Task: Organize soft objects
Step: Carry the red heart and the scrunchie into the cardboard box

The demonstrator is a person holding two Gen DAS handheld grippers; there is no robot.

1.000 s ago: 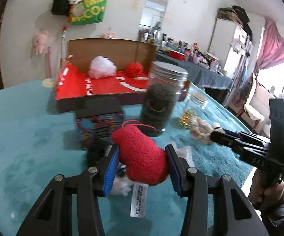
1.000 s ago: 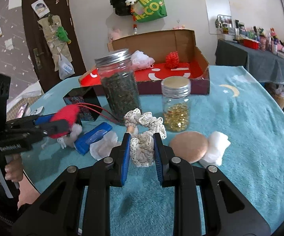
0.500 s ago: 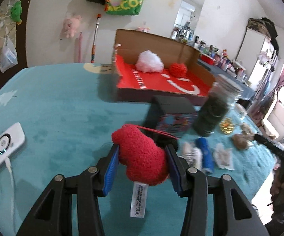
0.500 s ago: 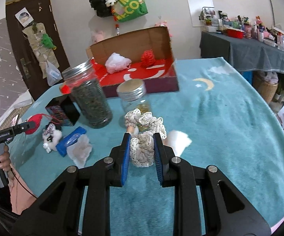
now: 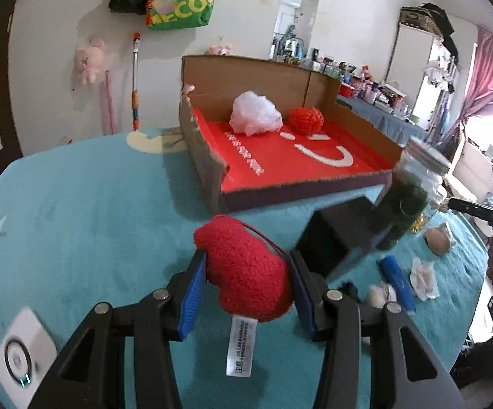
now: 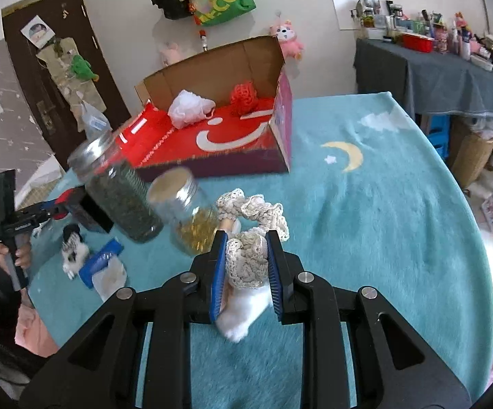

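- Left wrist view, lower centre: the left gripper is clamped on a fuzzy red plush toy, lifted above the teal furry tabletop.
- Upper centre: an open cardboard box with a red floor holds a white mesh puff and a red yarn ball.
- Right wrist view, lower centre: the right gripper, nearly closed, pinches a cream crocheted lace scrunchie.
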